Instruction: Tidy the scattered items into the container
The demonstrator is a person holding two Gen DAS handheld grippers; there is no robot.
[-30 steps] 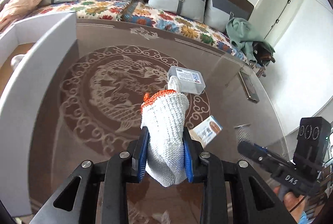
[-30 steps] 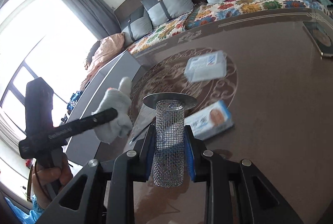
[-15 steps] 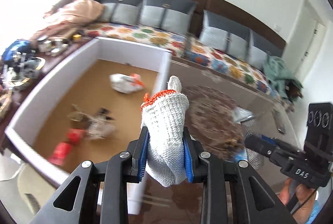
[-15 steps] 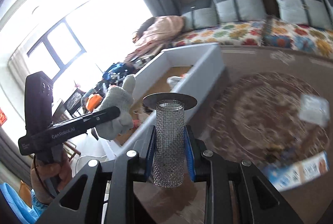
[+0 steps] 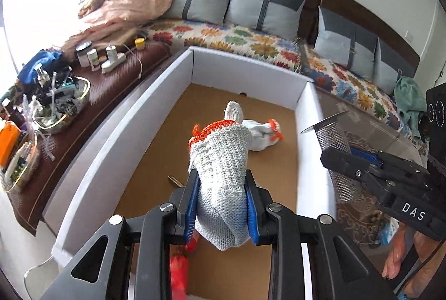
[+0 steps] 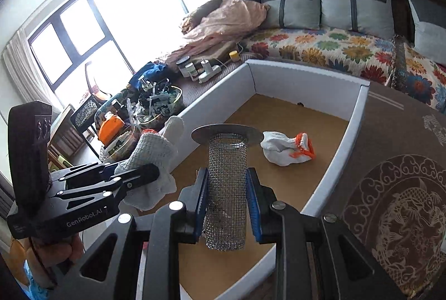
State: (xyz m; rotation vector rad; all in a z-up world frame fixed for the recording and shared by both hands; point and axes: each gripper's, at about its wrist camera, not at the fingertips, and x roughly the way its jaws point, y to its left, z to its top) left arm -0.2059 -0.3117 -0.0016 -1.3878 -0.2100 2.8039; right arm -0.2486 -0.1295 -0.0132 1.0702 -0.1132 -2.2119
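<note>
My left gripper (image 5: 222, 212) is shut on a white knitted glove (image 5: 220, 177) with an orange cuff, held above the white-walled box (image 5: 245, 68) with its brown floor. My right gripper (image 6: 226, 203) is shut on a metal mesh strainer tube (image 6: 227, 188) with a flat rim, also over the box. In the right wrist view the left gripper (image 6: 133, 174) with the glove (image 6: 152, 157) hangs at the left above the box's left wall (image 6: 211, 91). The left wrist view shows the strainer (image 5: 334, 144) above the box's right wall. A second white glove (image 5: 260, 134) (image 6: 287, 148) lies inside the box.
A small dark stick (image 5: 175, 181) and a red object (image 5: 178, 266) lie on the box floor. Left of the box, a brown side table (image 5: 111, 93) carries bottles and cluttered trays. A floral sofa (image 5: 251, 40) runs behind. The patterned brown table (image 6: 398, 188) lies to the right.
Both grippers swung left from over the patterned table to above the box, carrying the glove and the strainer. The small boxes on the table have left the views.
</note>
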